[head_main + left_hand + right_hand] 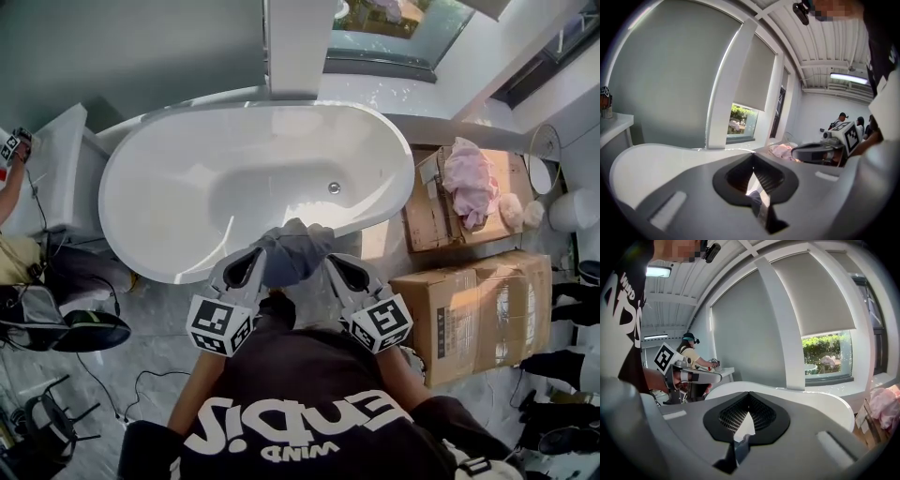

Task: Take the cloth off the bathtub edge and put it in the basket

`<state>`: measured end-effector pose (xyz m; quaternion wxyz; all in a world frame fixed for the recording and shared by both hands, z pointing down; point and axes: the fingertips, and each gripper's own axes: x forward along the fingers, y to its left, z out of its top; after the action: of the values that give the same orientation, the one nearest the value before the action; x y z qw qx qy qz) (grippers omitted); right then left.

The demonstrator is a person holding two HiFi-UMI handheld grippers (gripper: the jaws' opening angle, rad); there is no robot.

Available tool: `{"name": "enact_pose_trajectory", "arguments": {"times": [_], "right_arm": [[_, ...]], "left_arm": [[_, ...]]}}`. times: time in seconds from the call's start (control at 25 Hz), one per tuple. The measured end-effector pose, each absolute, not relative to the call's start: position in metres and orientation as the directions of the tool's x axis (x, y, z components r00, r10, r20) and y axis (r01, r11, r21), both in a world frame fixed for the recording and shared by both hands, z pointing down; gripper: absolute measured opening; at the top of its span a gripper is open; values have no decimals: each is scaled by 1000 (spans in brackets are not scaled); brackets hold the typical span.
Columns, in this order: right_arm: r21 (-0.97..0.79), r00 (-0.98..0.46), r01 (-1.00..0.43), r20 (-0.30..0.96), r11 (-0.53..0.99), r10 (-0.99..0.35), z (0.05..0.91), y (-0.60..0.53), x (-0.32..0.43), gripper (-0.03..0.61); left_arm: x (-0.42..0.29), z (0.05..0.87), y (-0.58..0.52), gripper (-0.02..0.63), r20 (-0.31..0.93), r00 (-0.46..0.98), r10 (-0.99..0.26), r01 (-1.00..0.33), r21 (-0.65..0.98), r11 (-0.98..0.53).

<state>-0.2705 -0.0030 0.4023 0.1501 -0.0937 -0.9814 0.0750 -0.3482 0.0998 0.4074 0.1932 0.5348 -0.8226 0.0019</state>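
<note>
A grey cloth [295,253] hangs bunched between my two grippers, just over the near rim of the white bathtub [150,253]. My left gripper [261,247] is shut on the cloth's left side and my right gripper [329,251] on its right side. In the left gripper view the jaws are together, with a sliver of blue-grey cloth [755,200] pinched low between them. The right gripper view shows the same: jaws together on a fold of cloth [740,446]. Both grippers point toward the tub, a little downward.
Two cardboard boxes stand right of the tub; the farther one [427,211] carries a pink cloth [472,180], the nearer one [478,314] is close to my right elbow. A white toilet [56,169] and a seated person [14,253] are at the left. Cables lie on the floor [112,384].
</note>
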Motion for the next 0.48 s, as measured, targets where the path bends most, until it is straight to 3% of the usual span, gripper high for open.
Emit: {"name": "enact_pose_trajectory", "arguments": {"times": [0.48], "right_arm": [[-160,-955,71,273,985,113,389,-30,-311,9]], "left_arm": [[-404,395,82,-5,306,-332,-892,-894,201,402]]}}
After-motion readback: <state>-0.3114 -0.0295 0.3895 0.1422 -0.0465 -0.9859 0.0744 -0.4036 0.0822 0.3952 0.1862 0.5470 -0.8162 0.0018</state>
